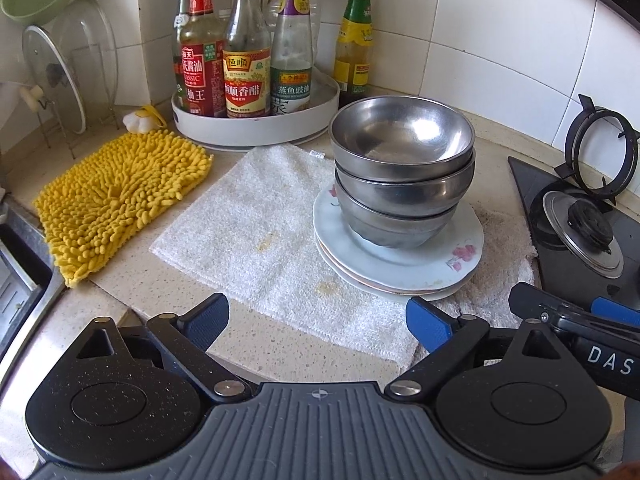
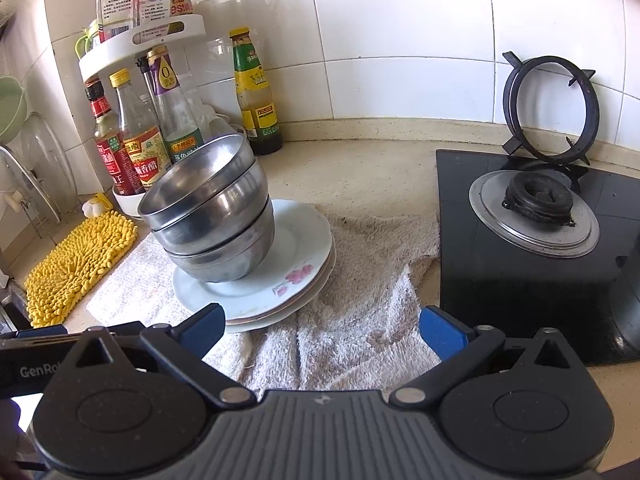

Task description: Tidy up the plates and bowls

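Three steel bowls (image 1: 402, 168) (image 2: 212, 216) sit nested, on top of a short stack of white flowered plates (image 1: 452, 260) (image 2: 296, 256). The stack rests on a white towel (image 1: 256, 232) (image 2: 360, 320) on the counter. My left gripper (image 1: 316, 322) is open just before the towel's near edge, short of the plates, nothing between its fingers. My right gripper (image 2: 322, 330) is open too, low over the towel, its left blue finger close to the plates' near rim. In the left wrist view the right gripper's body (image 1: 576, 320) shows at the right edge.
A white turntable of sauce bottles (image 1: 256, 120) (image 2: 132, 148) stands behind the stack, a lone bottle (image 1: 354, 40) (image 2: 256, 96) beside it. A yellow chenille mat (image 1: 116, 200) (image 2: 76, 264) lies left. A glass lid rack (image 1: 68, 68) and sink edge (image 1: 28, 292) are far left. The black hob (image 2: 540, 240) is right.
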A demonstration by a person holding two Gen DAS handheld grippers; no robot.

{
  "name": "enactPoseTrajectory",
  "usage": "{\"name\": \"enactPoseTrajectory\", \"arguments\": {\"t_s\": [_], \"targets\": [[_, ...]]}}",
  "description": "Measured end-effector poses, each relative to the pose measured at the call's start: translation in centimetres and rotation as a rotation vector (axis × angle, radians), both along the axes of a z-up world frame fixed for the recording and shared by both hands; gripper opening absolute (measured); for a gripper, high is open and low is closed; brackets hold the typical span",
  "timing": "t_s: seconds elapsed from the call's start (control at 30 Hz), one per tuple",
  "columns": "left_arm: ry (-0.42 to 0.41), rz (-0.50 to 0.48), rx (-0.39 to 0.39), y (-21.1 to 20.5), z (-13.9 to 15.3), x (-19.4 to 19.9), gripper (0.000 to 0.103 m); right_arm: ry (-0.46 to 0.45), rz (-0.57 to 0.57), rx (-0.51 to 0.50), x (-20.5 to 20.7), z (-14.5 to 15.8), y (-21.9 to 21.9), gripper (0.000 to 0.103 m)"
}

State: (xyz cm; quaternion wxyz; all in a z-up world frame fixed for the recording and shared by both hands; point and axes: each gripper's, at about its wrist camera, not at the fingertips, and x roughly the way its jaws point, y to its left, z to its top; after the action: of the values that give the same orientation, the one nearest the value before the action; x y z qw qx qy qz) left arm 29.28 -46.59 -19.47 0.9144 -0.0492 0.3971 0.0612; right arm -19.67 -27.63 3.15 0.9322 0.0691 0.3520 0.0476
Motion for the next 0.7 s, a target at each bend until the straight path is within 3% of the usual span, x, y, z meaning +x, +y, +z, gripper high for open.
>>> {"name": "enactPoseTrajectory", "arguments": {"t_s": [0.7], "targets": [[-0.002, 0.008, 0.063, 0.0, 0.3, -1.5, 0.096, 0.005, 0.032, -0.022, -0.9, 0.0, 0.9, 0.103]]}}
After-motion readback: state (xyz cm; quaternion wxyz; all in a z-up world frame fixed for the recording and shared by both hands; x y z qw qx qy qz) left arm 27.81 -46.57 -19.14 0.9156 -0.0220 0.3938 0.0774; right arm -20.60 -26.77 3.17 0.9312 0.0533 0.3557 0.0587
